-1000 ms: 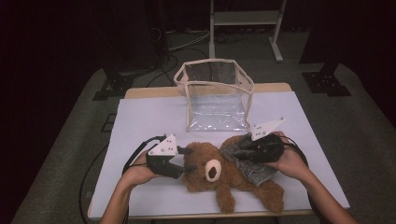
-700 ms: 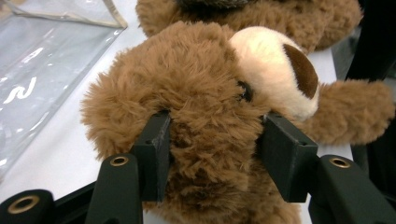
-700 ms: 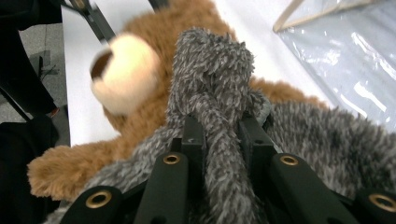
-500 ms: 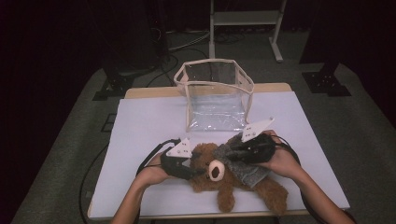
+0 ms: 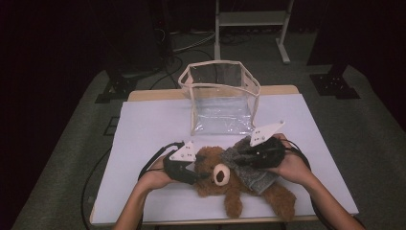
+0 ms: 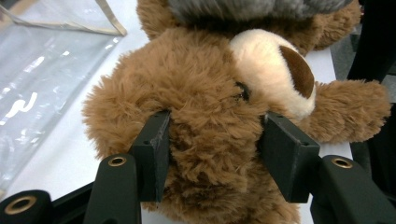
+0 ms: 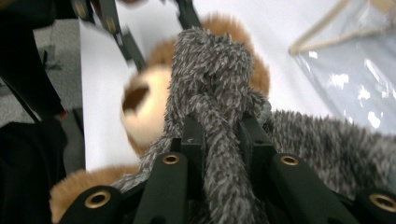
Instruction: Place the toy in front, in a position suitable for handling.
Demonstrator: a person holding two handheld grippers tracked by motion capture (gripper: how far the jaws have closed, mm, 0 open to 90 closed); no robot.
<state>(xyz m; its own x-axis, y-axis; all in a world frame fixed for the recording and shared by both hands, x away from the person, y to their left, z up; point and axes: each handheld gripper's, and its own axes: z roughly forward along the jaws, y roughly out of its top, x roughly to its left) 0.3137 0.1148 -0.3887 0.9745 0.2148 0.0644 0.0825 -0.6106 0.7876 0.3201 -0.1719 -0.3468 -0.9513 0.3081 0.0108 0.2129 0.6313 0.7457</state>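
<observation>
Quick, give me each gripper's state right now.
Left gripper: shut on the teddy bear, jaws pressing its head.
Right gripper: shut on the grey scarf.

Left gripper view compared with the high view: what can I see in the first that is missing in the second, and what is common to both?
Left gripper view alone: the two black jaws pressed into the fur on either side of the teddy bear's head, and the bear's small black eye.

High view alone: the person's hands, the right gripper at the grey scarf, the bear's legs, and the whole white table.

Both: the bear with its cream muzzle, the scarf, and the clear plastic bag behind it.
</observation>
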